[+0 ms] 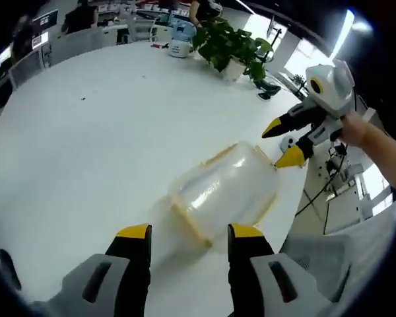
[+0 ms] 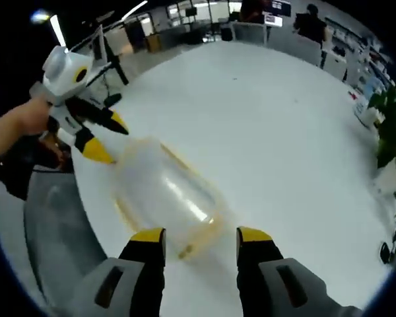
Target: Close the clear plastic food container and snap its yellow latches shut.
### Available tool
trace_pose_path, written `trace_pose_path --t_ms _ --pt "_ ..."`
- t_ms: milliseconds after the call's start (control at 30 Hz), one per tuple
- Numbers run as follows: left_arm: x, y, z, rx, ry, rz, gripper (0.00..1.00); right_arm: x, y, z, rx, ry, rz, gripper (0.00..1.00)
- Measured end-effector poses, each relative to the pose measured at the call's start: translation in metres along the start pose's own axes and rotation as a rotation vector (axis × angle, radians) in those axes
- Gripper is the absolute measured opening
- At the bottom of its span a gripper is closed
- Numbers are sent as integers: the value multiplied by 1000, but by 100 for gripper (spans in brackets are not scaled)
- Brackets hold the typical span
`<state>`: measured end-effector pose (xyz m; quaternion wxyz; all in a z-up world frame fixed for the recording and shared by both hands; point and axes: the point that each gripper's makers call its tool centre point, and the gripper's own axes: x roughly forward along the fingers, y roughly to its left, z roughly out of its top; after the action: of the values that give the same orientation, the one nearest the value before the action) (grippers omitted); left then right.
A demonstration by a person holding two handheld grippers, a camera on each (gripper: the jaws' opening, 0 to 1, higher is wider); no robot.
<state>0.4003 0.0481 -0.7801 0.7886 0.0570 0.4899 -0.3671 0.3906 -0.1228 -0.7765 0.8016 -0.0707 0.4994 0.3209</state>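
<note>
Nearest to me in the left gripper view, my left gripper [image 1: 188,232] holds its two yellow-tipped jaws wide apart with nothing between them, poised just short of the clear plastic food container [image 1: 224,188]. The container lies on the white table [image 1: 99,132] near its edge, its yellow latches [image 1: 190,224] showing along the rim closest to my jaws. Beyond the container my right gripper [image 1: 284,142] comes in from the right, held in my hand [image 1: 360,129], its jaws spread, with the lower yellow tip just beside the container's far corner; I cannot tell whether it touches. Farther off, a potted plant [image 1: 234,46] and a small white-and-blue object [image 1: 180,39] stand at the far side of the table, with people at desks behind.

In the right gripper view, my right gripper [image 2: 201,236] likewise stands wide and empty just before the container [image 2: 168,195], and my left gripper [image 2: 105,139] reaches in past it, jaws parted.
</note>
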Motion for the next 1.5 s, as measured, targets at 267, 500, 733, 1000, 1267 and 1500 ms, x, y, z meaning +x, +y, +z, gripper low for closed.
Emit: trace_pose_path --t_ms 267,500,733,1000,1267,1500 --pt "6 -7 -2 -132 -6 -6 41 4 -8 -7 174 30 -33 41" --pt "13 -11 -7 -268 -4 -38 40 10 -7 -12 334 16 -8 39" --pt "20 -13 -16 -295 23 -50 34 19 0 -16 426 7 15 34" --pt "22 -17 -14 -299 17 -90 29 20 3 -15 426 10 21 28" --pt "12 -15 -15 -371 -51 -96 23 22 4 -21 426 32 27 24" --pt "25 -18 -9 -360 -43 -83 25 23 3 -18 437 19 30 25"
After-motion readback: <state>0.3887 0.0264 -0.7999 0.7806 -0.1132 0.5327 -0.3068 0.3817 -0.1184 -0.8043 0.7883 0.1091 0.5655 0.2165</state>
